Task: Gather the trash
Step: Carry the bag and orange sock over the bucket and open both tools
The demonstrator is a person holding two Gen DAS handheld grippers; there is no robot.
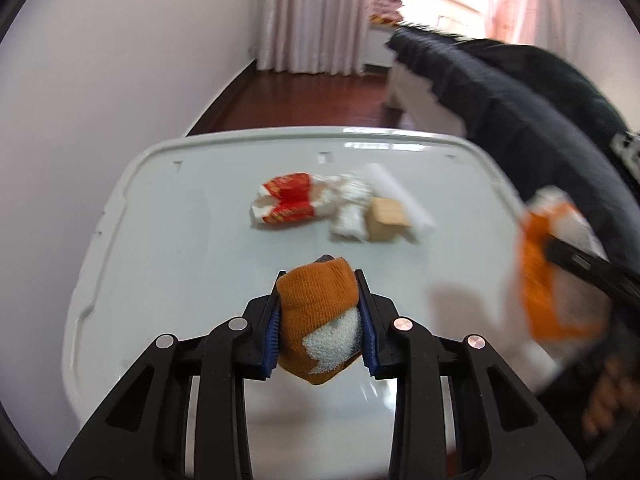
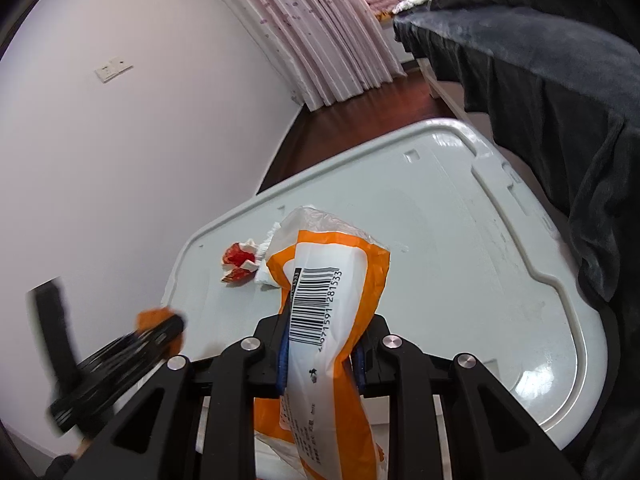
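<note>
2 tongs are loaded, the left tongs [image 1: 322, 312] clamping an orange sock [image 1: 320, 312] and the right tongs [image 2: 322, 344] an orange wrapper [image 2: 332, 304]; remaining trash [image 1: 340, 206] lies ahead of the left, nearer, its long axis crosswise on the table [image 1: 180, 240].

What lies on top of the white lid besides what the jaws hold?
On the white lid: a red-and-white wrapper, crumpled white tissue, a small tan box and a white strip. Anything beneath that pile is covered.
</note>
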